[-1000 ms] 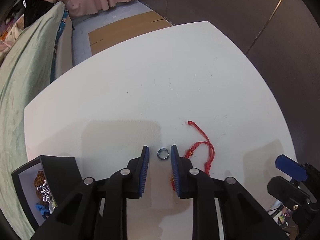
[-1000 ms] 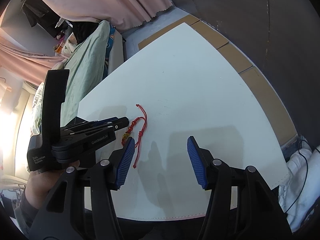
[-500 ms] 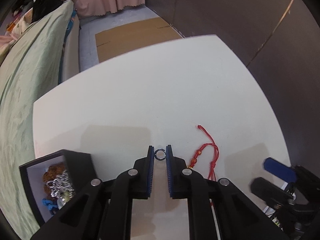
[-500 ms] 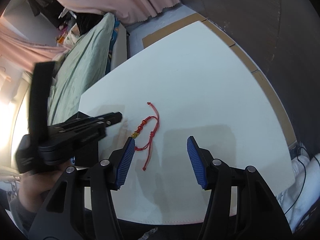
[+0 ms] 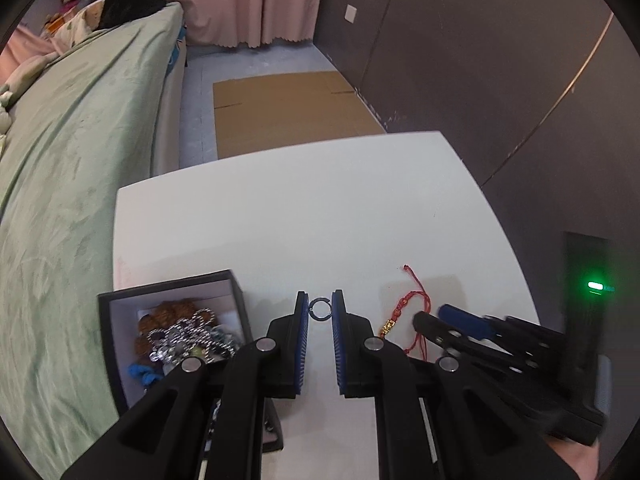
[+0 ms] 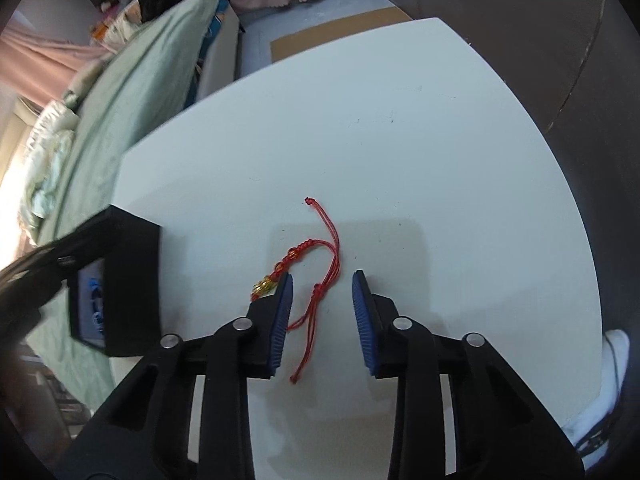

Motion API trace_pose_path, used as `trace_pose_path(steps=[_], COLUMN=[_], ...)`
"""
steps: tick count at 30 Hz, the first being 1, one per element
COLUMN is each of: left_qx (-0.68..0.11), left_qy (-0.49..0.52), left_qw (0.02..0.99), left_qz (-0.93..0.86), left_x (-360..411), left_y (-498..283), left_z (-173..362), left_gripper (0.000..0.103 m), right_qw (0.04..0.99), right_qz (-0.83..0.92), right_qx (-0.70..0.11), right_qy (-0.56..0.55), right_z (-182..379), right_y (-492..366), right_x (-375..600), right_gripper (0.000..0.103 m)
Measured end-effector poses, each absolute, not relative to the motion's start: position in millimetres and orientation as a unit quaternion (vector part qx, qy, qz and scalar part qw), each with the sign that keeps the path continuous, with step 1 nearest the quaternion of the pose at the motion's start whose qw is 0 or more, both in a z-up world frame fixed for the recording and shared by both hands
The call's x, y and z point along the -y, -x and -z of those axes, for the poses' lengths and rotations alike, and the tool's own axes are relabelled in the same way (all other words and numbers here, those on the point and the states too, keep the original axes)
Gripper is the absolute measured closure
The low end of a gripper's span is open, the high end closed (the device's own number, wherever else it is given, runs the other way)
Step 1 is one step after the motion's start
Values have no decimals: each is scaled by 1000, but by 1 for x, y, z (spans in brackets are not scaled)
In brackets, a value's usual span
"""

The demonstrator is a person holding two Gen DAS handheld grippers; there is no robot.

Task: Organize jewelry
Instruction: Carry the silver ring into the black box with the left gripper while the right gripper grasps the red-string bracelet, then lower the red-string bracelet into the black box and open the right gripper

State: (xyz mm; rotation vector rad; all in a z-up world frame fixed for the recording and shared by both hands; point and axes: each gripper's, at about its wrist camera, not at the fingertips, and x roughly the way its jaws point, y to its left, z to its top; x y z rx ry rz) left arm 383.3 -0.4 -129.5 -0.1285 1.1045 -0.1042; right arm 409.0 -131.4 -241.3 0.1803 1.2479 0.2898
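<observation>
I am working over a white table [image 5: 320, 208] with rounded corners, its top bare except for a few faint specks. Behind it lies a flat sheet of brown cardboard [image 5: 288, 112] on a pale floor; to one side runs a bed under a green cover [image 5: 68, 160], pink curtains [image 5: 256, 0] hang at the far end, and a dark grey wall [image 5: 480, 60] closes the other side. A black box [image 5: 168, 292] sits open at the table's near corner, and inside it I see a heap of beads and silver chain plus something blue. My left gripper [image 5: 320, 309] is clamped on a small silver ring [image 5: 320, 308], pinched between the blue pads just beside the box's wall. The red cord bracelet [image 6: 320, 280] with its gold bead lies flat on the table, and my right gripper [image 6: 322, 312] stands over its knotted strands with the jaws closing; the cords run between the pads, which do not press on them. From the left camera the right gripper's black frame partly hides the bracelet's near end.
</observation>
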Motion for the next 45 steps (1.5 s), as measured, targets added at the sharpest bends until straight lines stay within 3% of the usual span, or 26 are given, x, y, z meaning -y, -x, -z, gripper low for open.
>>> trace_pose_path(steps=[3,5,6,20,22,23,24,29,33,41,42,44,45], left_qx=[-514,-509,-507,-500,-498,-497,-489,-476,-469,-458,-457,-456,-454], left_qy=[77,81,83,120,126,126,128,131,139,136,136,135,135], left_qw=[853,856,857,857,858,858,863,869,872,878,878,879,880], left_qz=[48,45,44,12,8,1,-1,-9,-16,-26,-29,-32,-32], left_x=[-9,-16,-19,-88,-95,-100,-104,-122,-137,-155,-156,-157,-157], left_y=[-374,-370,-367,-338,-335,-333,-329,-315,-303,-284,-281,-277,-275], left_z=[120,115,112,98,97,96,93,80,72,59,59,58,57], left_gripper=[93,93,93,92,80,58,48,47,31,9,9,9,9], right_qw=[806,810,810,831,835,837,839,847,845,831,830,821,823], right_qz=[-121,-110,-108,-174,-189,-196,-201,-236,-262,-298,-291,-293,-290], right_qx=[-577,-575,-576,-523,-511,-504,-499,-469,-456,-455,-460,-474,-472], right_qy=[-57,-36,-24,-71,-75,-77,-78,-87,-94,-120,-119,-123,-127], right_z=[242,243,244,195,180,171,165,131,111,103,107,118,120], right_y=[-411,-412,-413,-389,-383,-379,-378,-366,-360,-354,-356,-356,-353], right_x=[122,116,113,92,83,79,74,51,33,1,-3,-5,-2], right_gripper=[80,96,99,100,100,100,100,100,100,99,97,56,49])
